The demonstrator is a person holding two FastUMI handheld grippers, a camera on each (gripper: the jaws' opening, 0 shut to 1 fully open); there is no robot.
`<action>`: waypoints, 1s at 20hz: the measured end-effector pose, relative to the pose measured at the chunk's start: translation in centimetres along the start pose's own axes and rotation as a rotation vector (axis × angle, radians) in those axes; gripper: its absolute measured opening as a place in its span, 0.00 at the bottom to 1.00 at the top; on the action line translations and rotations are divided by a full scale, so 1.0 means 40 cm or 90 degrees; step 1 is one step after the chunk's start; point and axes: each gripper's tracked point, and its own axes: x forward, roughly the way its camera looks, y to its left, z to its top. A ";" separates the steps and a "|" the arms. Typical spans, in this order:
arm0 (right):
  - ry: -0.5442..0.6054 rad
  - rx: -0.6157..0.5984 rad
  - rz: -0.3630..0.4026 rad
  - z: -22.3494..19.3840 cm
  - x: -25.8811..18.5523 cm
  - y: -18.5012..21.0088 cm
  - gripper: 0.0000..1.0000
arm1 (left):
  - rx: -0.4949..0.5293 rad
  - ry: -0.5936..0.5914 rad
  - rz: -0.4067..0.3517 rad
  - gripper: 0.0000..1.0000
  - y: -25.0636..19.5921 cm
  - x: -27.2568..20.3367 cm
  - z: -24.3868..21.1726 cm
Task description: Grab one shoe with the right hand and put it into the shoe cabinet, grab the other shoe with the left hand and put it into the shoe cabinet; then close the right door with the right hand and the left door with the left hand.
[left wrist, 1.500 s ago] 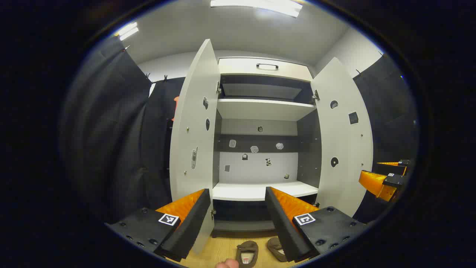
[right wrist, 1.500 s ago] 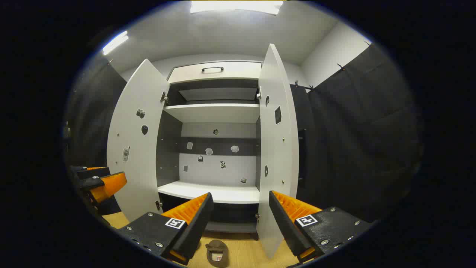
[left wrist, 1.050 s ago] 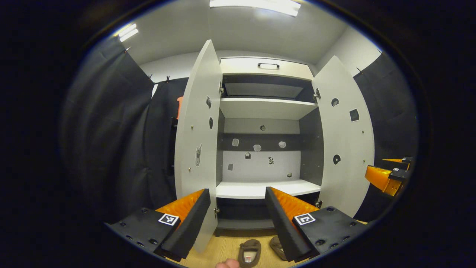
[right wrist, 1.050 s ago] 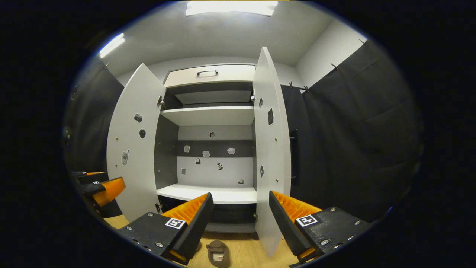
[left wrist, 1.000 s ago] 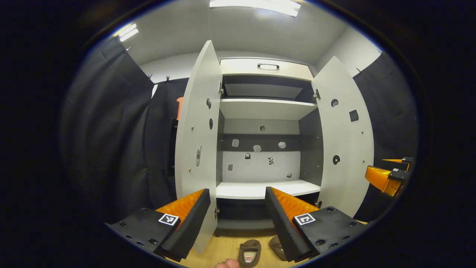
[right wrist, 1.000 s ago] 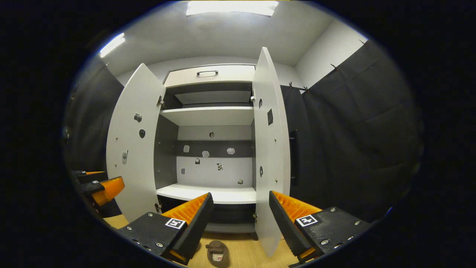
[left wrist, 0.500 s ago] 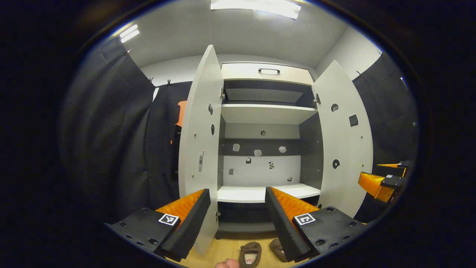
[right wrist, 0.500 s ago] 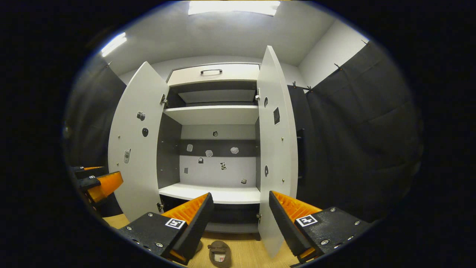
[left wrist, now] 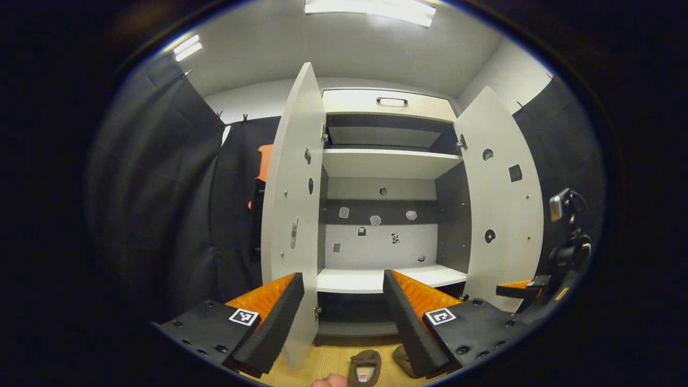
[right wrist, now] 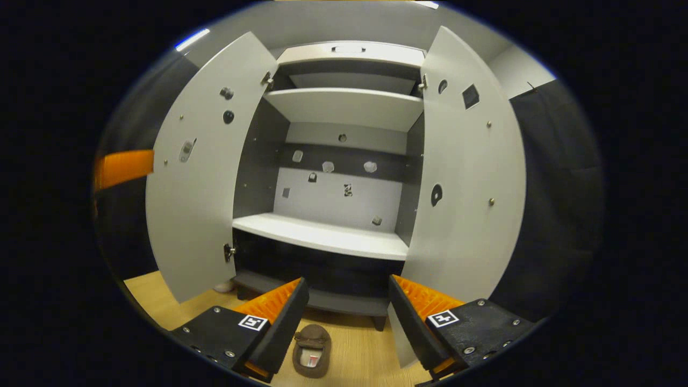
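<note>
The shoe cabinet (right wrist: 328, 236) stands at twelve o'clock in both views, left door (right wrist: 199, 177) and right door (right wrist: 467, 177) swung wide. Two brown slippers lie on the wooden floor (right wrist: 355, 365) before it: one slipper (right wrist: 309, 344) at six o'clock between the spread, empty fingers of the right gripper (right wrist: 344, 322), the other slipper (left wrist: 402, 359) beside it. The left gripper (left wrist: 344, 317) is likewise parted and empty.

The shoe cabinet (right wrist: 344, 161) stood in the middle of the right gripper view, its left door (right wrist: 199, 177) swung out toward the left of the frame and its right door (right wrist: 467, 177) toward the right. A lower shelf (right wrist: 322, 236) ran across between them, with an upper shelf (right wrist: 344, 107) above it. On the floor (right wrist: 156, 301) before the cabinet, at the bottom centre, lay a shoe (right wrist: 309, 346). In the left gripper view, two shoes lay side by side at the bottom, one (left wrist: 365, 365) left of the other (left wrist: 402, 359).
</note>
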 end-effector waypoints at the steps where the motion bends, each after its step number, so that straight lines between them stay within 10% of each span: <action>1: 0.018 -0.007 0.003 -0.051 0.029 0.007 0.92 | 0.000 0.003 0.002 0.96 0.003 -0.002 -0.005; 12: 0.312 -0.058 0.074 -0.614 0.173 0.087 0.92 | 0.005 0.014 0.029 0.94 0.052 -0.013 -0.044; 20: 0.387 -0.039 0.075 -0.757 0.303 0.095 0.81 | 0.001 0.034 0.045 0.94 0.076 -0.017 -0.079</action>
